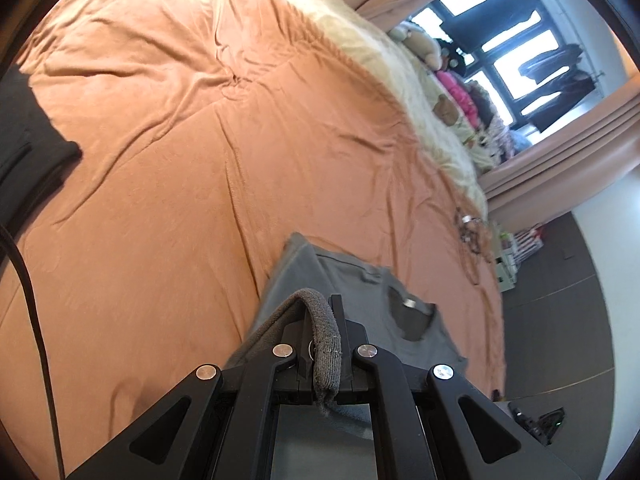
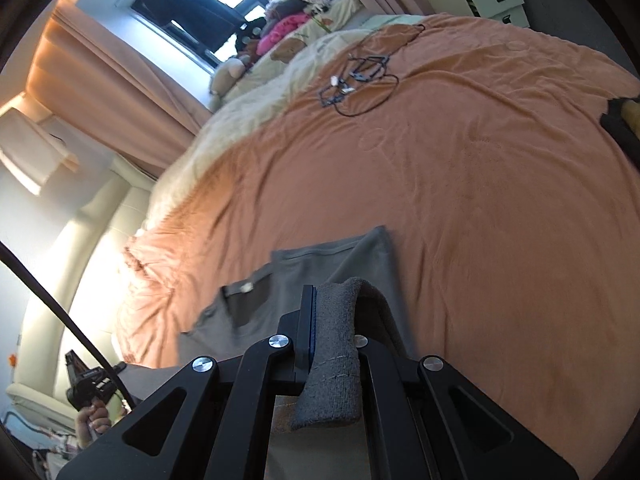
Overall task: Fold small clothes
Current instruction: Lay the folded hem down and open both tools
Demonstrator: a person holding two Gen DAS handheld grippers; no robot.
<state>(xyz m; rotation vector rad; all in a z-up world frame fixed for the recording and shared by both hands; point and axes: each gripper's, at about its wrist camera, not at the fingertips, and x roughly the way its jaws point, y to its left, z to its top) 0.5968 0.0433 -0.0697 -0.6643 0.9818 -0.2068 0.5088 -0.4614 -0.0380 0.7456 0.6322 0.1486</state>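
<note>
1. The left tongs point(image 1: 324, 320) are clamped tight on a thick grey hem of the garment point(image 1: 360, 292); the cloth loops up over the tips and hangs back between the arms.
2. The right tongs point(image 2: 320, 312) are likewise closed hard on a folded grey edge of the same garment point(image 2: 320, 264), which drapes over the tips toward the handle.
3. Just ahead of both tongs the rest of the garment lies spread on the blanket point(image 1: 160, 160), its dark neck opening and small label point(image 1: 410, 302) facing up, to the right of the left tongs and to the left of the right ones.
4. Farther ahead of the right tongs, a tangle of black cables point(image 2: 360, 80) lies on the blanket.
5. Far left of the left tongs, a dark cloth point(image 1: 28, 136) lies at the blanket's edge.
6. Beyond the blanket, a cream fleece point(image 1: 400, 68), soft toys and a curtained window point(image 2: 224, 4).
7. Low to the left of the right tongs, a hand point(image 2: 94, 420) grips a black handle.
</note>
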